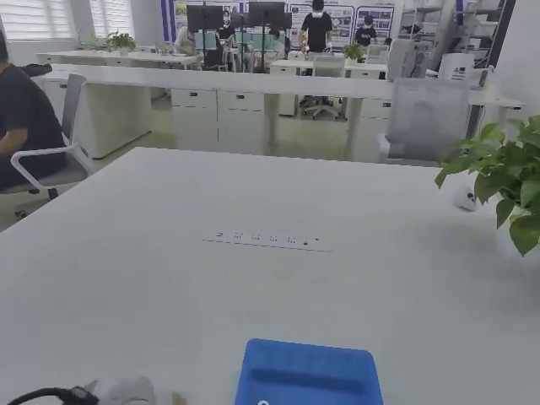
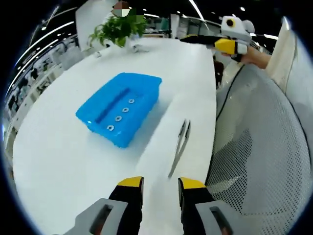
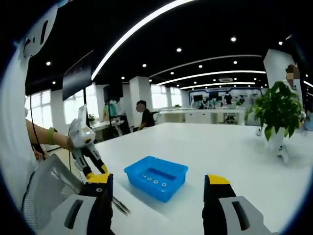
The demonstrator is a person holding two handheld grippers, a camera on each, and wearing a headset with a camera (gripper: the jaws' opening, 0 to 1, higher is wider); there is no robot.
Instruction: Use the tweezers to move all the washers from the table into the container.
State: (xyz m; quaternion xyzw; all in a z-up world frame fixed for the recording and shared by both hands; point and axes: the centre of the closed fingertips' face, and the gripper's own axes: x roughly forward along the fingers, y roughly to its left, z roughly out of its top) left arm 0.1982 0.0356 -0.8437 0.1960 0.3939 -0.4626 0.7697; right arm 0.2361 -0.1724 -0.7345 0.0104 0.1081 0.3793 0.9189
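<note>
Left claw (image 2: 161,184) and right claw (image 3: 158,178) are hanging released and empty, tweezers (image 2: 180,146) lying on worktop (image 2: 58,161) just right of container (image 2: 117,138) holding four washers (image 2: 125,109), so probably wrapping up, next only checking for strays.

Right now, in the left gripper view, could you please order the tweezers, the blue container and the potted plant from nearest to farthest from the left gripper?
1. Tweezers, lying just ahead of the left gripper, slightly right.
2. Blue container, farther ahead and to the left, with washers inside.
3. Potted plant, far beyond the container.
</note>
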